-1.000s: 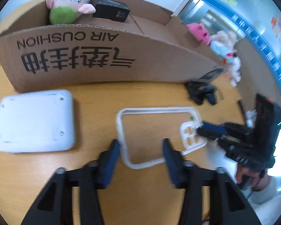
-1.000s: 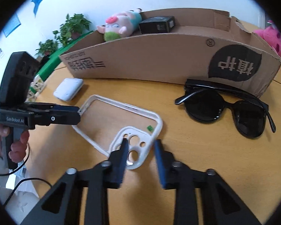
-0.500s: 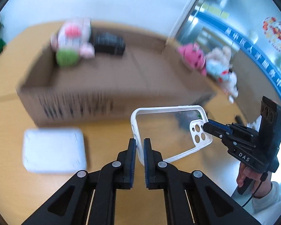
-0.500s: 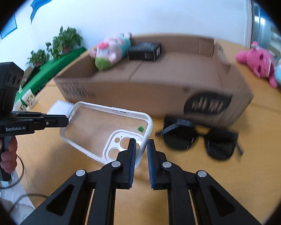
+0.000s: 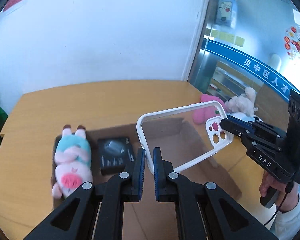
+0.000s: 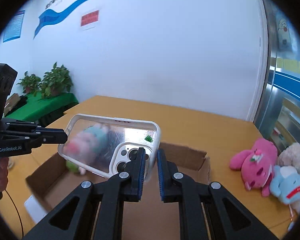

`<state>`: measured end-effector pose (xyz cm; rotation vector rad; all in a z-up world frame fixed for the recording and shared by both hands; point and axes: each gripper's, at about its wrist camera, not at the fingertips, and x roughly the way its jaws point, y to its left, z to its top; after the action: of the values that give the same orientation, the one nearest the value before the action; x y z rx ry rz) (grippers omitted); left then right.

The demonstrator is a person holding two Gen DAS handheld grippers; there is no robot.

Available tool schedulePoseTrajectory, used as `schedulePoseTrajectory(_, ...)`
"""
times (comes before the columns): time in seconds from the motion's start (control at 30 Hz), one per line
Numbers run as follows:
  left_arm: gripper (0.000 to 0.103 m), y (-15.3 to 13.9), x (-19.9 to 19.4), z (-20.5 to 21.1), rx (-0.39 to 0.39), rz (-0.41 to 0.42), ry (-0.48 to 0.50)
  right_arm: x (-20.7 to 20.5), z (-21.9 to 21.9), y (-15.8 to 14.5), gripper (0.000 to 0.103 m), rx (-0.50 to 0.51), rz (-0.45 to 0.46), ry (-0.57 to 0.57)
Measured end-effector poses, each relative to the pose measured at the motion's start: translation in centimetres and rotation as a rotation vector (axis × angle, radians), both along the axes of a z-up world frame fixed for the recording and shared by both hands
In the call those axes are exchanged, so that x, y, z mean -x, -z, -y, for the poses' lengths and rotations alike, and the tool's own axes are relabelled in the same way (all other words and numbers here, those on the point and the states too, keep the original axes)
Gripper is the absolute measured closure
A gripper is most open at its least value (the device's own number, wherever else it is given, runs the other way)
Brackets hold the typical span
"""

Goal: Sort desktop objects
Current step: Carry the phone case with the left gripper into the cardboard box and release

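The clear, white-rimmed phone case (image 5: 182, 138) hangs above the cardboard box (image 5: 190, 132), left gripper (image 5: 149, 172) and right gripper (image 6: 150, 172) clamped on opposite ends. Through it, the pig plush (image 5: 72, 160) blurs.

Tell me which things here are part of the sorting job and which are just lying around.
In the job: phone case, held by left gripper and right gripper; cardboard box; pig plush and black box inside it.
Lying about: pink plush, blue plush, plants.
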<state>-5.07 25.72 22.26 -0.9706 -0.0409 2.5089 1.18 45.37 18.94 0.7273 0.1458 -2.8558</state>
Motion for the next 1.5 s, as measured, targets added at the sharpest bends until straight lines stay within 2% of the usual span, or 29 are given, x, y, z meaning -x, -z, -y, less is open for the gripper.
schedulePoseTrajectory(0.1,0.098,1.1,5.1,-2.0,0.028,0.061,0.011,4.7,-1.8,0.6,0.092,0.01,0.065,0.032)
schedulePoseTrajectory(0.23,0.099,5.2,11.5,-5.1,0.103,0.183,0.001,9.2,-4.1,3.7,0.091,0.04,0.154,0.073)
schedulePoseTrajectory(0.33,0.099,8.6,14.7,-6.3,0.124,0.281,-0.004,12.7,-4.8,7.0,0.091,0.024,0.249,0.102)
schedulePoseTrajectory(0.47,0.1,11.9,17.4,-7.4,0.137,0.367,-0.016,16.2,-6.0,10.5,0.091,0.038,0.356,0.121)
schedulePoseTrajectory(0.6,0.1,14.9,19.1,-8.2,0.197,0.438,-0.04,18.6,-6.2,13.6,0.091,0.047,0.47,0.133)
schedulePoseTrajectory(0.73,0.1,16.8,19.9,-8.9,0.233,0.506,-0.037,19.8,-6.2,16.5,0.091,0.044,0.579,0.147)
schedulePoseTrajectory(0.9,0.099,17.6,19.8,-10.2,0.298,0.534,-0.046,20.4,-6.0,19.1,0.091,0.012,0.649,0.19)
schedulePoseTrajectory(1.0,0.096,17.4,19.6,-9.6,0.276,0.547,-0.062,20.2,-5.3,19.4,0.091,-0.027,0.643,0.196)
schedulePoseTrajectory(1.03,0.095,17.1,19.4,-9.2,0.257,0.54,-0.059,20.0,-5.1,19.3,0.088,-0.031,0.64,0.193)
schedulePoseTrajectory(1.1,0.085,15.8,18.4,-8.3,0.236,0.498,-0.054,19.2,-4.8,18.4,0.073,-0.028,0.616,0.168)
schedulePoseTrajectory(1.13,0.081,14.4,17.5,-7.6,0.224,0.445,-0.061,18.6,-4.6,17.8,0.059,-0.033,0.594,0.161)
schedulePoseTrajectory(1.17,0.071,13.0,16.4,-6.8,0.212,0.392,-0.076,17.5,-4.4,16.6,0.05,-0.037,0.557,0.149)
schedulePoseTrajectory(1.2,0.057,11.4,15.1,-5.8,0.199,0.329,-0.105,16.6,-4.4,15.8,0.048,-0.034,0.533,0.143)
schedulePoseTrajectory(1.23,0.049,9.4,13.7,-4.8,0.188,0.256,-0.147,15.2,-4.3,14.6,0.047,-0.02,0.5,0.137)
schedulePoseTrajectory(1.27,0.03,8.0,12.2,-3.9,0.179,0.19,-0.184,13.1,-4.3,13.1,0.044,0.009,0.447,0.133)
schedulePoseTrajectory(1.3,0.014,6.6,10.6,-3.3,0.167,0.123,-0.217,11.3,-4.2,11.9,0.033,0.024,0.4,0.133)
schedulePoseTrajectory(1.33,0.009,5.1,9.0,-3.2,0.149,0.052,-0.239,9.3,-4.0,10.8,0.021,0.033,0.346,0.132)
schedulePoseTrajectory(1.37,0.002,4.0,6.3,-2.5,0.135,-0.017,-0.253,6.3,-3.4,9.3,0.02,0.031,0.27,0.14)
schedulePoseTrajectory(1.43,0.001,2.9,2.1,-1.5,0.116,-0.106,-0.268,2.2,-2.3,7.7,0.019,0.016,0.167,0.124)
schedulePoseTrajectory(1.5,0.001,2.6,-1.4,-0.5,0.094,-0.157,-0.279,-0.1,-1.5,6.9,0.019,0.017,0.148,0.076)
